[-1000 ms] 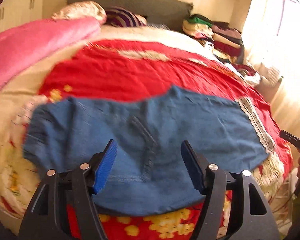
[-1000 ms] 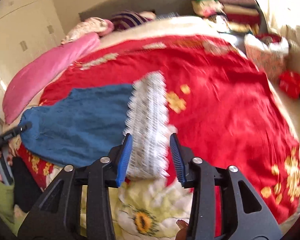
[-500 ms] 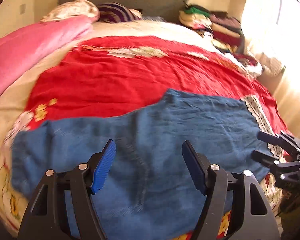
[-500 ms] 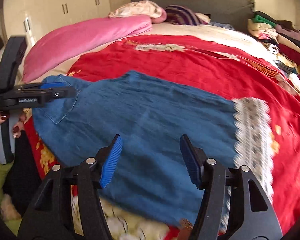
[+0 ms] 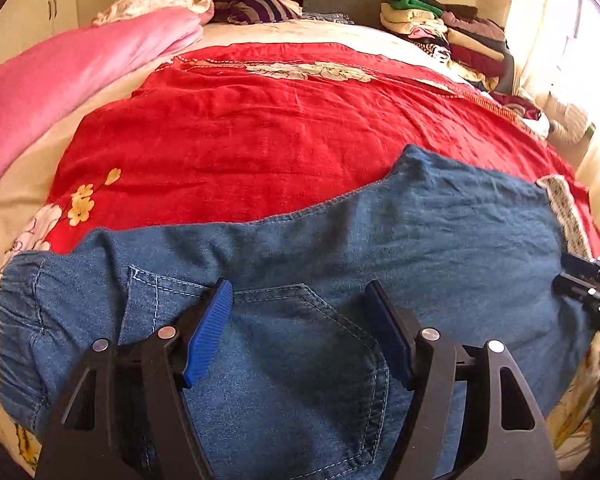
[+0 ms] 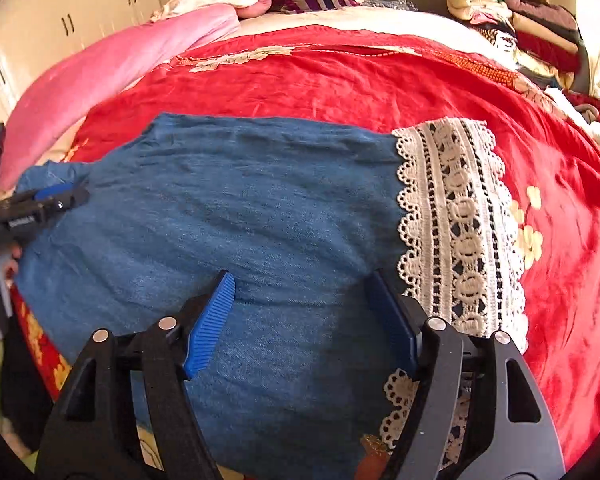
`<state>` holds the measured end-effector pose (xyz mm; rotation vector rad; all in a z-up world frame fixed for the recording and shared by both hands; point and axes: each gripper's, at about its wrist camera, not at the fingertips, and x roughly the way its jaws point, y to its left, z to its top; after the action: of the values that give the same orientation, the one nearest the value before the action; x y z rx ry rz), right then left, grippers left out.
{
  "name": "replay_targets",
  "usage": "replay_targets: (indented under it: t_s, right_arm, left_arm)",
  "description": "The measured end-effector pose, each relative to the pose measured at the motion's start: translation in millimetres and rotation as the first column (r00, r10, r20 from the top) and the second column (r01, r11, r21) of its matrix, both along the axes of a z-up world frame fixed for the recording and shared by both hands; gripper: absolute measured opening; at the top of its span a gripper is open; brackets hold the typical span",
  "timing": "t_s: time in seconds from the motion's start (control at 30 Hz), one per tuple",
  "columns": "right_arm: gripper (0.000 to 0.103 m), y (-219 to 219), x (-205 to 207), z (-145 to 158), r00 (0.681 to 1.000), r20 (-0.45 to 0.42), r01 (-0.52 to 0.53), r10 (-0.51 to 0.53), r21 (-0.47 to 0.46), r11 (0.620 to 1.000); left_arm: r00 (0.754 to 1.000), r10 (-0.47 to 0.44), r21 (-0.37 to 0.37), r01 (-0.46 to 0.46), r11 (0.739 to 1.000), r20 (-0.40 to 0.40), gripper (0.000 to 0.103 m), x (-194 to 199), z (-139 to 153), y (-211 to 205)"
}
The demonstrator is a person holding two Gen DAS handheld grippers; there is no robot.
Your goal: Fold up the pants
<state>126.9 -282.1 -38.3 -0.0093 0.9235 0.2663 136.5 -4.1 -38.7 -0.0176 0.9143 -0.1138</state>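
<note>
Blue denim pants (image 5: 420,240) lie flat across the near part of a bed with a red floral cover (image 5: 280,120). Their elastic waistband is at the left and a white lace hem (image 6: 456,224) is at the right. My left gripper (image 5: 300,320) is open and empty, low over the back pocket near the waist. My right gripper (image 6: 302,312) is open and empty, low over the leg just left of the lace hem. Each gripper shows at the edge of the other's view, the right gripper (image 5: 588,292) in the left wrist view and the left gripper (image 6: 40,204) in the right wrist view.
A pink blanket (image 5: 68,76) lies along the bed's left side. Pillows (image 5: 252,2) rest against the dark headboard. A stack of folded clothes (image 5: 452,36) sits at the far right corner. White cupboards (image 6: 80,16) stand to the left.
My right gripper has opened and moved left from the lace hem onto the denim leg. My left gripper has moved closer and lower, toward the waist and pocket.
</note>
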Motion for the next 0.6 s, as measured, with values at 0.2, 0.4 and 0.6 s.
replay_targets:
  t_s: [0.2,0.4,0.6]
  right_arm:
    - [0.069,-6.8,-6.4,14.8,0.999,0.026,0.02,-0.022,0.063,0.998]
    - [0.082,-20.7,-27.7,39.0,0.994,0.093,0.041,-0.048,0.075,0.996]
    - [0.088,-41.1,-45.2,58.5,0.982,0.154,0.1,-0.106,0.044,0.994]
  left_arm:
    - [1.0,0.021,0.02,-0.021,1.0,0.012,0.067,-7.0,9.0,-2.6]
    - [0.999,0.002,0.032,-0.003,0.999,0.032,0.068,-23.0,30.3,-16.3]
    - [0.997,-0.03,0.026,0.028,0.999,0.069,0.074,-32.7,57.0,-32.1]
